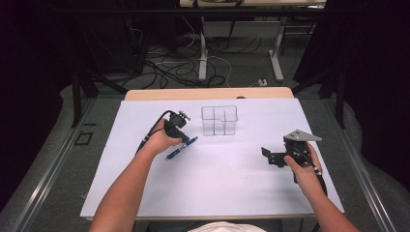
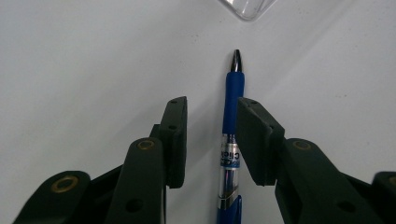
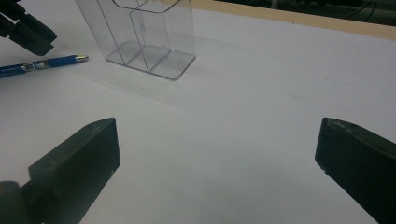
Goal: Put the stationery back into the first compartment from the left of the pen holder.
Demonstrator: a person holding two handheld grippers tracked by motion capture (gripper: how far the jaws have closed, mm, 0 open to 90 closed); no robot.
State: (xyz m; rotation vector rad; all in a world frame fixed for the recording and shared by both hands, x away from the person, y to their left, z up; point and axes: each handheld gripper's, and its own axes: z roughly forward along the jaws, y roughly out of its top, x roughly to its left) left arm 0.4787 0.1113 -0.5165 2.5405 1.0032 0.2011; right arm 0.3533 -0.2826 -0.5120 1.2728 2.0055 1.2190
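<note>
A blue pen [image 1: 182, 147] lay flat on the white tabletop [image 1: 217, 188], left of the middle and nearer the far edge than the near one, its silver tip pointing toward the clear organizer [image 1: 219, 120]. The organizer stood upright near the middle of the far edge, divided into compartments, with nothing visible inside.

The left gripper [image 1: 181, 134] was held low over the pen by the left hand [image 1: 159, 141]. In the left gripper view its fingers [image 2: 175, 140] were spread a little and straddled the pen's barrel [image 2: 231, 140]: one finger stood clear of it on one side, the other sat just beside it, and whether that one touched the barrel could not be told. The pen's tip [image 2: 236, 60] reached past the fingers toward a corner of the organizer [image 2: 247, 8].

The right gripper [image 1: 271, 157] was held by the right hand [image 1: 303, 169] near the right edge of the tabletop, well apart from the pen and the organizer. Its fingers [image 3: 74, 165] were spread wide with only bare tabletop between them. From the right gripper view, the organizer [image 3: 144, 35] stood ahead, with the pen [image 3: 42, 64] beside it and the left gripper [image 3: 25, 28] above the pen's rear end.
</note>
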